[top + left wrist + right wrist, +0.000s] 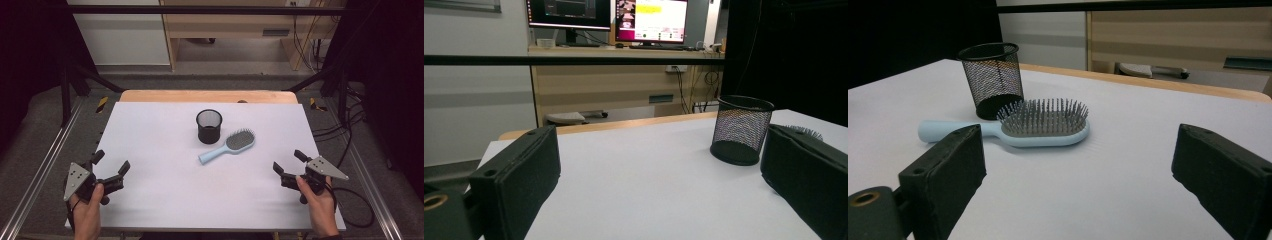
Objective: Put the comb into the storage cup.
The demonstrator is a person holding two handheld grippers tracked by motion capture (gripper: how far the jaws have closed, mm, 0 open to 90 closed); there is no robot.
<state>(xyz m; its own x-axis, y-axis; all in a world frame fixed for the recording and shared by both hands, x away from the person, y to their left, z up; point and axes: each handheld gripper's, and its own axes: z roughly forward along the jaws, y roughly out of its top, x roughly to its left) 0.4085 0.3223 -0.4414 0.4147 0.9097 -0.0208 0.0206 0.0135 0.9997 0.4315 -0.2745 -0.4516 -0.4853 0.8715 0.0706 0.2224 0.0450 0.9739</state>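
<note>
A white sheet covers the worktop (165,190), with a strip of bare wood showing along its far edge. Near the middle stands a black mesh cup (209,126), upright and apparently empty, though its inside is dim. Just beside it on the right lies a pale blue brush (227,146), bristles up, handle pointing toward the near left. The left hand-held gripper (110,164) rests at the near left corner, jaws spread, nothing between them. The right hand-held gripper (289,162) sits at the near right edge, jaws likewise spread and empty. Beyond the worktop stands a wooden desk (624,85) carrying two lit monitors (651,20). Dark curtains flank the frame.
</note>
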